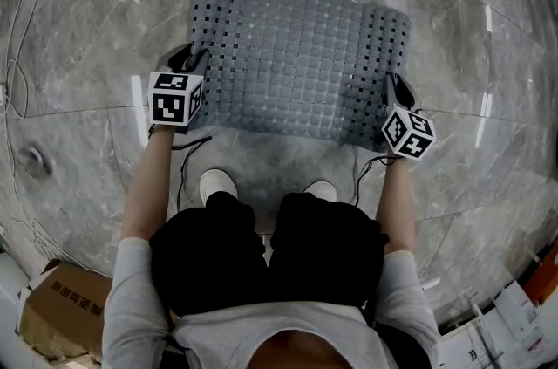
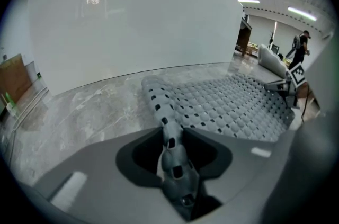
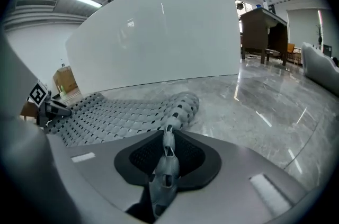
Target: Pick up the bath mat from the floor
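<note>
A polished grey marble floor [image 1: 87, 97] ran up to a plain white wall [image 2: 132, 21]. At the far left of the head view, a brown cardboard box [image 1: 52, 310] sat on the floor beside the person's elbow.

The left hand-held gripper [image 1: 190, 56], with its marker cube on top, was at the left short edge of the bath mat [image 1: 296, 62]. In the left gripper view, this hand-held gripper [image 2: 172, 159] was clenched on that edge. A strip of the grey perforated rubber was pinched upright between the two jaws, and the edge beyond them was curled up off the floor.

The bath mat was a grey rectangle of raised bumps with rows of square holes. It lay spread on the floor in front of the person, between the two grippers, with its far long side near the wall. Two white shoes [image 1: 216, 182] stood just behind its near long side, and thin black cables [image 1: 187, 158] trailed back from each wrist.

The right hand-held gripper [image 1: 397, 86] was at the right short edge of the mat. In the right gripper view, it [image 3: 164, 164] was likewise closed on the mat, with a fold of the holed rubber squeezed between the jaws and the edge ahead rolled upward. A dark desk [image 3: 265, 27] stood in the open room beyond, on the right.
</note>
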`<state>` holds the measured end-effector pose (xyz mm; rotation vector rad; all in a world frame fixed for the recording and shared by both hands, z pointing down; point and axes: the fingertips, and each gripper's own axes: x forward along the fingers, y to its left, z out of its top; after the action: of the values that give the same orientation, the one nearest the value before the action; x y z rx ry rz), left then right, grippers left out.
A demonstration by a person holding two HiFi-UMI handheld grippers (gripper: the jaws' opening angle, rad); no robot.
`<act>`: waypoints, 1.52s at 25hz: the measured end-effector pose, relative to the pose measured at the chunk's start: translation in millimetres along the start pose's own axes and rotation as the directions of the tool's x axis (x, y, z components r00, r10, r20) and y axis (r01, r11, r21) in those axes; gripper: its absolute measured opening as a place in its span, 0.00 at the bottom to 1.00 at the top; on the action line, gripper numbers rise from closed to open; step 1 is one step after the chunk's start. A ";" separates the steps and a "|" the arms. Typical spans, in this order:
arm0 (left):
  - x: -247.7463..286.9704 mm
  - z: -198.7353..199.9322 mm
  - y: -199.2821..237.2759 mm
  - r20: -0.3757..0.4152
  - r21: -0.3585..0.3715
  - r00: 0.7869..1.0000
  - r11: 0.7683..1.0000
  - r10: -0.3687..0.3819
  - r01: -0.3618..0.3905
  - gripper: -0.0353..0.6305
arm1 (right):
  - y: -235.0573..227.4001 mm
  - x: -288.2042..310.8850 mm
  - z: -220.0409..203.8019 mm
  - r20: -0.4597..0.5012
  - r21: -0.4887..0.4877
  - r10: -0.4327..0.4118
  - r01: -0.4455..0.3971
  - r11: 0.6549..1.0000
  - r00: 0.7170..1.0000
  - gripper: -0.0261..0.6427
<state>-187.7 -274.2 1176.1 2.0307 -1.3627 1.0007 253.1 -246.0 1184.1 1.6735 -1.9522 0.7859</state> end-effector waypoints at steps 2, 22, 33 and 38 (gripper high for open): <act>-0.8 1.2 -3.8 -0.006 0.027 1.000 1.000 0.007 -0.007 0.22 | 1.8 -1.2 1.4 0.000 -0.007 0.001 -0.001 1.000 1.000 0.13; -75.9 54.8 4.6 0.099 -0.022 0.995 1.000 0.011 -0.009 0.13 | 45.1 -48.5 78.6 0.087 0.033 0.027 -0.030 0.999 0.996 0.11; -182.4 164.5 7.1 0.214 0.020 0.977 1.000 0.010 -0.015 0.12 | 72.9 -135.8 202.6 0.160 0.058 0.026 -0.035 0.998 0.987 0.11; -253.0 214.5 1.7 0.239 -0.032 0.971 0.999 -0.006 0.014 0.12 | 83.9 -190.9 266.6 0.169 0.047 0.020 -0.029 0.998 0.985 0.11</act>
<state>-183.5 -289.9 844.8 2.1861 -1.4773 0.7419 209.1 -278.0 850.0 1.8007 -2.0862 0.7280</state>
